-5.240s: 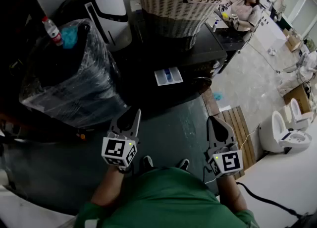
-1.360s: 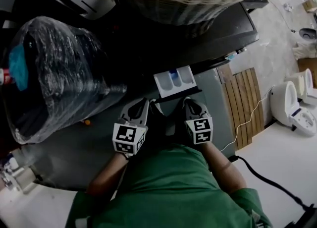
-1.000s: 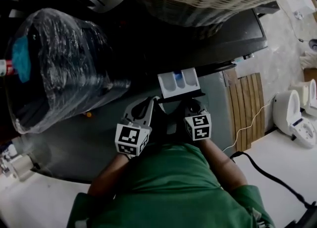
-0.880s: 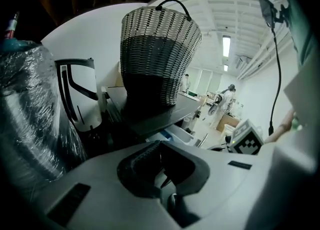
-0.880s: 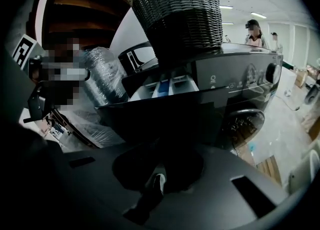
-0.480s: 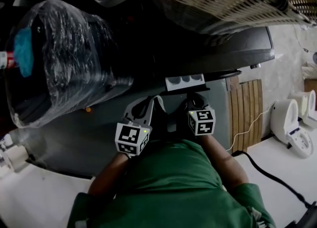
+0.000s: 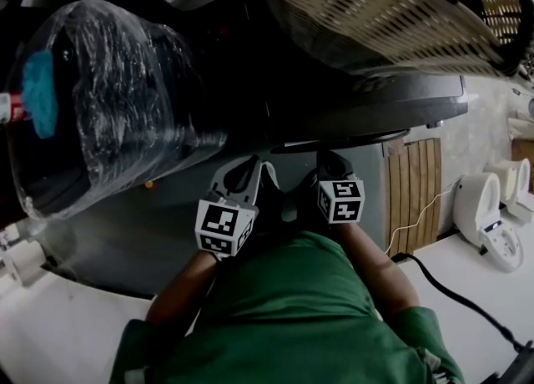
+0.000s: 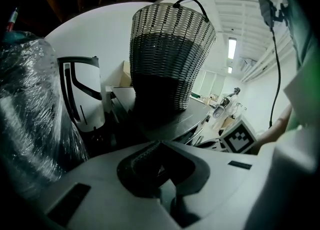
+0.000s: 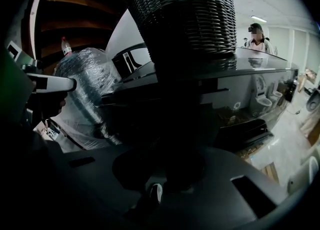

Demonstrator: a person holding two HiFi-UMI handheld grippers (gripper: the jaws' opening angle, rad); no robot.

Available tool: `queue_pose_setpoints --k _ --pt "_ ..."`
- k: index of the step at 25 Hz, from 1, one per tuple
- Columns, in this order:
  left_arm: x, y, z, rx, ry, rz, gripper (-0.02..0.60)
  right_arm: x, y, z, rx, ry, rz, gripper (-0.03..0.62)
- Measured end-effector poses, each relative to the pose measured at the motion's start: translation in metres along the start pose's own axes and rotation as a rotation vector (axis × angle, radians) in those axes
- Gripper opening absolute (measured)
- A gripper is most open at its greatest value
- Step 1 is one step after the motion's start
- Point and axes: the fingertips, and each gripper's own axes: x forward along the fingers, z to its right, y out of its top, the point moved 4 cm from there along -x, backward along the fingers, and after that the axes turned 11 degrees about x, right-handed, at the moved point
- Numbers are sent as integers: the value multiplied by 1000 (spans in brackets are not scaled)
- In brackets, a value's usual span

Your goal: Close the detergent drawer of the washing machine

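– Looking down from the head view, we no longer see the white tray that stuck out of the washing machine a moment ago. Half a second back a sliver of it still showed under the top lip; now there is only the dark front edge.

– So we take it the drawer has gone home?

– We judge so. The right gripper has followed it in and its tips sit right at that edge, where the tray was. The task looks done, or within a last nudge of done.

– And the claws themselves?

– In the left gripper view the jaws of the left gripper meet at the tips with nothing between them; it hangs just beside the right one, short of the machine. The right gripper view is very dark, yet there too we read the jaws as together and holding nothing, the closed tips serving as a pusher.

– How does the drawer look now?

– We cannot pick its face out from the black panel, and we see no white and no blue. It lies below the top, on which the basket stands. Whether it sits fully flush we cannot tell.
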Motion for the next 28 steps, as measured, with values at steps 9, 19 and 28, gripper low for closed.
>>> queue_pose_setpoints --k 9,19,28 --pt "0 -7 -14 -4 22 -15 20 12 12 -1 8 -7 10 21" --pt "8 -1 -14 -13 5 -17 20 12 15 -2 -20 -23 8 21" --pt "18 8 -20 -6 -4 -18 20 11 17 -3 -34 -27 -10 21"
